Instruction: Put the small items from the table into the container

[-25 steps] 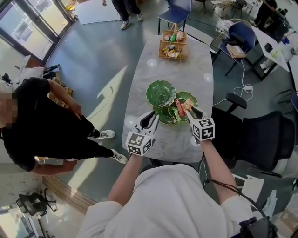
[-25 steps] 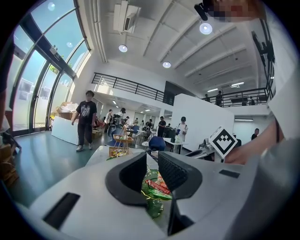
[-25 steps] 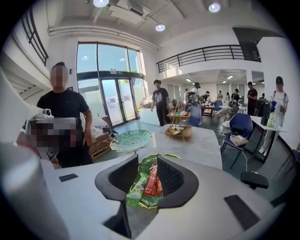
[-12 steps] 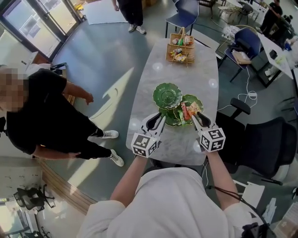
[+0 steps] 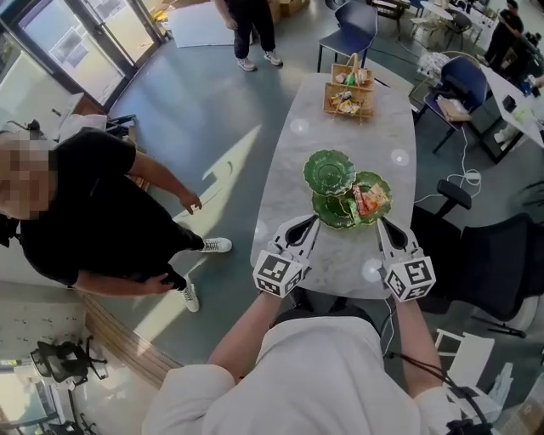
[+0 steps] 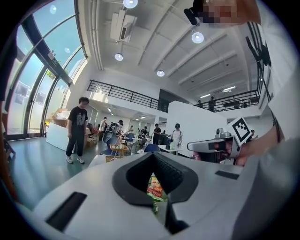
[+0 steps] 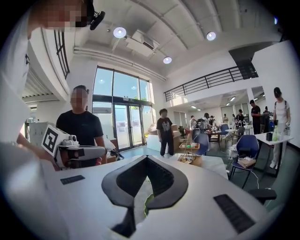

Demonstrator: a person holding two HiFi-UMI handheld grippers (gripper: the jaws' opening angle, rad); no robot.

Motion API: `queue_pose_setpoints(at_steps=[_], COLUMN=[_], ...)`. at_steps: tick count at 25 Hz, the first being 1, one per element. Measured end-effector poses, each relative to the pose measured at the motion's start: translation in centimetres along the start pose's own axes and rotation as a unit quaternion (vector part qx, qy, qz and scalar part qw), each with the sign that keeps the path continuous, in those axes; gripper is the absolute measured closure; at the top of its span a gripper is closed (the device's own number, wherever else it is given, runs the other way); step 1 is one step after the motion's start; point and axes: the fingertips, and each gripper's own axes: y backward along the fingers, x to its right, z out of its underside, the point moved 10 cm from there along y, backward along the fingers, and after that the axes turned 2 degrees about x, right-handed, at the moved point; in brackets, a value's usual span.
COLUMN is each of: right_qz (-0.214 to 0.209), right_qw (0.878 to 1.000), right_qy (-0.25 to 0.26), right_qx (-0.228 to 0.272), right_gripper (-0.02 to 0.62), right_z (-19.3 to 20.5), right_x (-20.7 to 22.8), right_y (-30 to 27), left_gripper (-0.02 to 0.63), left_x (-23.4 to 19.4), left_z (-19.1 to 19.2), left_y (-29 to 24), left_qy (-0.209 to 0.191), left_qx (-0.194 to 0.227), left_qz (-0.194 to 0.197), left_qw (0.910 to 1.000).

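Three green leaf-shaped plates sit mid-table: one bare [image 5: 330, 170], one nearer me [image 5: 333, 211], and one on the right [image 5: 375, 181] carrying several snack packets [image 5: 365, 201]. A wooden basket [image 5: 349, 89] with small items stands at the table's far end. My left gripper [image 5: 314, 220] hangs just short of the near plate, shut and holding nothing. My right gripper [image 5: 380, 222] hovers at the right plate's near edge; its jaws are closing, tips together, nothing between them. In the left gripper view the packets [image 6: 154, 186] show through the hollow behind the shut tips [image 6: 153, 156]. The right gripper view shows its jaws [image 7: 147, 158] met and the basket [image 7: 189, 153] far off.
The marble table [image 5: 299, 153] is narrow, with its near edge under my hands. A person in black [image 5: 93, 217] stands left of it. A black office chair [image 5: 497, 263] is on the right, blue chairs [image 5: 357, 21] and another person [image 5: 252, 25] beyond the far end.
Both grippers have drawn back from the plates toward me and risen. The right one left the snack plate and its jaws came together empty.
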Motion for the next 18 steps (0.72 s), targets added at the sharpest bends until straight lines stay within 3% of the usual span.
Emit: queue_pose_setpoints(at_steps=[9, 18], right_qz=[0.007, 0.012], right_qw=[1.000, 1.000], right_qy=[0.001, 0.008], right_qx=[-0.010, 0.015], right_gripper=[0.583, 0.583], right_z=[2.5, 1.1], right_x=[-4.6, -5.3], right_y=[4.9, 13.9], left_gripper=[0.600, 0.600], left_x=[1.0, 9.0], left_z=[0.6, -0.6], left_y=[4.4, 8.7], left_qy=[-0.003, -0.023], left_qx=[0.013, 0.010], left_qz=[0.001, -0.023], left_qw=[0.9999, 0.9994])
